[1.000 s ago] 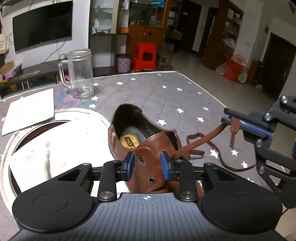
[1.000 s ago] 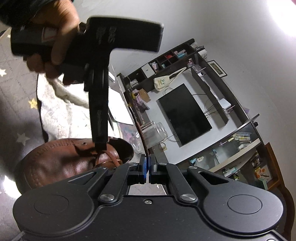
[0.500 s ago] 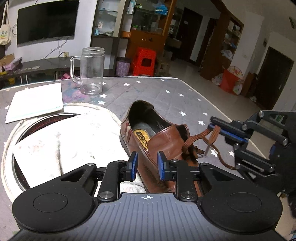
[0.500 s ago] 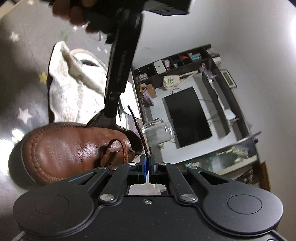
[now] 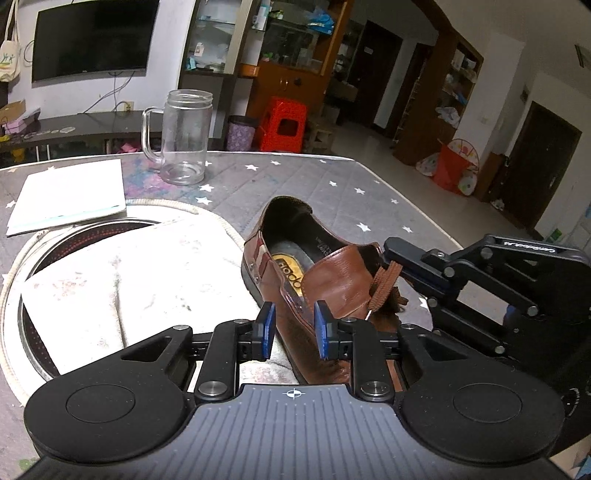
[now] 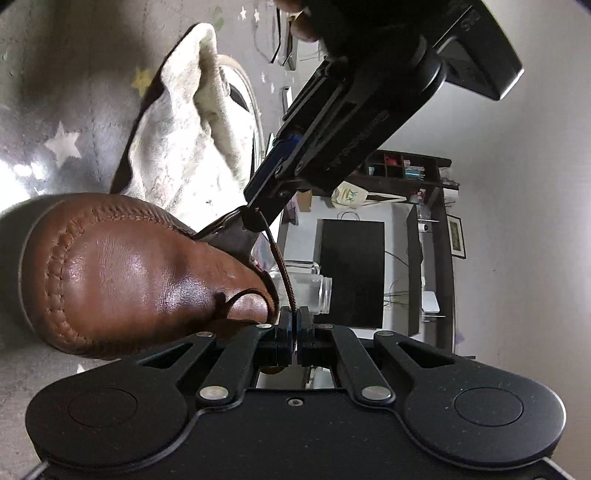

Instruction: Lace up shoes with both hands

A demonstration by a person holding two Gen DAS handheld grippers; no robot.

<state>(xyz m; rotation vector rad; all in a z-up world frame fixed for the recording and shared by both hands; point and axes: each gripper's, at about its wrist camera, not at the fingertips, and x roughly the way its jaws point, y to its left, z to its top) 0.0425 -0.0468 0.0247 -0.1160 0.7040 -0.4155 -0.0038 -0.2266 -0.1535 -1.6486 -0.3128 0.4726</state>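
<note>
A: Surface and room?
B: Desk (image 5: 303,177) under a grey quilted cover with white stars, in a living room with a wall television (image 5: 92,37) and a red stool (image 5: 282,123). On it: a white towel (image 5: 122,280), a white booklet (image 5: 70,194), a glass mug (image 5: 183,138).

A: The shoe?
B: Brown leather shoe (image 5: 332,291) beside the towel, heel toward the mug.

A: Claws?
B: Left claw (image 5: 293,334), angled downward, astride the shoe's near side wall, part open; whether its pads press the leather I cannot tell. Right claw (image 6: 294,328) closed tight on the brown lace (image 6: 284,275).

A: Differences between views?
B: The right view alone shows the stitched toe and a hand (image 6: 306,18) gripping the left tool. The left view alone shows the insole label.
</note>
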